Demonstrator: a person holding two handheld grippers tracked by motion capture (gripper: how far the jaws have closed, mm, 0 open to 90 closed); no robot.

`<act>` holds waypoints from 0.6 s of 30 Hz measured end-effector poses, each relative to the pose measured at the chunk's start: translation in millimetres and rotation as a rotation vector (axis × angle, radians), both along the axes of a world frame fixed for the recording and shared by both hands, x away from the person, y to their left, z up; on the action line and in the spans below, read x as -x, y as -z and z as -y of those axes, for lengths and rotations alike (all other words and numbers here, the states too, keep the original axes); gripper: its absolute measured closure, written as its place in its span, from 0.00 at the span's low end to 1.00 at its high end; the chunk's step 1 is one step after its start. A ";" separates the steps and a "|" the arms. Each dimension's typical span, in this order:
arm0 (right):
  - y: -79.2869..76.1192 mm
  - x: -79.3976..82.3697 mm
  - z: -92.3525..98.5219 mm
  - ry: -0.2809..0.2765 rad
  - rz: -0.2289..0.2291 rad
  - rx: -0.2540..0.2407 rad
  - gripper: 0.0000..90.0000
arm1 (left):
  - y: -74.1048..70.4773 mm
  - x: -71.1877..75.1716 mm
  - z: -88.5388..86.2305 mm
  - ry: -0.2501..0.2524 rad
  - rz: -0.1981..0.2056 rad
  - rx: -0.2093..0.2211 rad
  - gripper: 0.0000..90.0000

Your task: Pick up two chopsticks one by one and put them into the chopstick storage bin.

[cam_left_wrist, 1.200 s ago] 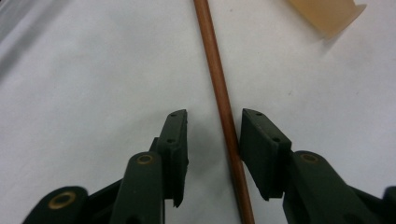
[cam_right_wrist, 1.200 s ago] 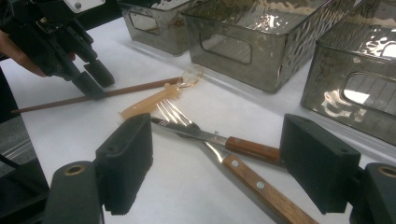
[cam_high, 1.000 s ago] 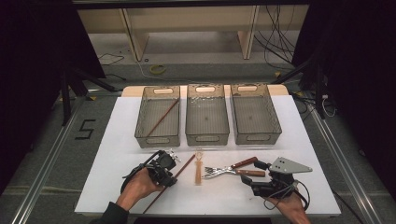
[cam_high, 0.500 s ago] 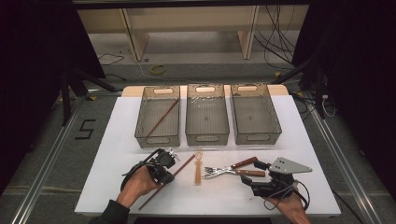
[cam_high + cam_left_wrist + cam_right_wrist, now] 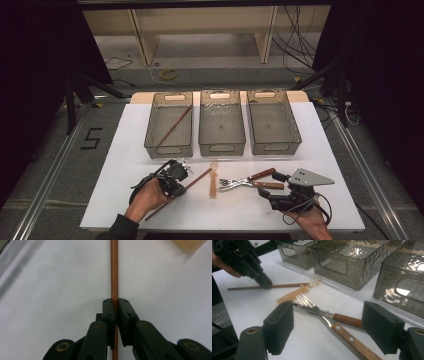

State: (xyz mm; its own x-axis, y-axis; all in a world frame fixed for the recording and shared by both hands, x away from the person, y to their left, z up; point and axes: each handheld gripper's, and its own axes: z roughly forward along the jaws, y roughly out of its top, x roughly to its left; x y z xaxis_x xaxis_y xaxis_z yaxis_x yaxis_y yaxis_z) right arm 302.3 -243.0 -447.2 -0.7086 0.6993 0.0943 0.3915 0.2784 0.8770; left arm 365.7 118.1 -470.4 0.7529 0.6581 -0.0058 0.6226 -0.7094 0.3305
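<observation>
The white table (image 5: pixel 125 165) carries everything. Along its far half stand three grey see-through bins in a row: the left bin (image 5: pixel 169 102) holds one brown chopstick (image 5: pixel 174 126) lying slantwise, while the middle bin (image 5: pixel 221 145) and the right bin (image 5: pixel 295 131) look bare inside.

On the near half, the left tongs (image 5: pixel 176 184) sit in the person's left hand (image 5: pixel 147 197), left of centre. The right tongs (image 5: pixel 275 194) sit in the right hand (image 5: pixel 310 225) near the right corner, with a grey three-cornered plate (image 5: pixel 310 176) on top.

Between the two tongs lie two forks with wooden handles (image 5: pixel 262 179), crossed over each other, their tines pointing left. Just left of the tines lies a pale amber plastic spoon (image 5: pixel 214 182), its bowl toward the bins.

The thing in hand is a second brown chopstick (image 5: pixel 197 179), flat on the table and running slantwise from near left to far right; its far tip ends just beside the spoon's bowl.

In the left gripper view the left tongs (image 5: pixel 116 312) have just closed, and both black pads (image 5: pixel 109 312) press on the chopstick (image 5: pixel 114 270) from either side. In the right gripper view the right tongs (image 5: pixel 329 325) stand wide open with nothing gripped; the fork handles (image 5: pixel 348 320) lie on the table between and beyond the pads (image 5: pixel 280 322).
</observation>
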 end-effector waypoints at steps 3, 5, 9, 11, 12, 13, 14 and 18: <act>0.0 -0.2 0.0 -0.001 0.000 -0.002 0.30 | -2.0 -0.5 -1.8 0.014 0.001 -0.008 0.93; 0.0 -0.1 0.0 -0.001 0.000 0.000 0.30 | -3.9 0.3 -2.8 0.014 0.008 0.006 0.93; 0.1 -0.2 -0.1 0.000 -0.002 0.000 0.30 | -8.3 0.7 -4.5 0.036 0.008 0.014 0.93; 0.1 -0.3 0.0 0.001 -0.001 -0.002 0.30 | -10.5 1.2 -5.8 0.034 0.016 0.022 0.93; 0.2 -0.3 0.0 0.000 -0.001 -0.001 0.30 | -11.3 1.1 -6.3 0.038 0.011 0.023 0.93; 0.2 -0.4 0.0 0.000 -0.001 -0.002 0.30 | -12.8 1.0 -7.2 0.037 0.021 0.025 0.93; 0.3 -0.5 0.0 0.000 -0.002 -0.002 0.30 | -14.2 1.1 -8.0 0.036 0.020 0.029 0.93; 0.3 -0.6 0.1 0.001 -0.002 -0.003 0.30 | -21.8 1.5 -11.7 0.033 0.033 0.057 0.93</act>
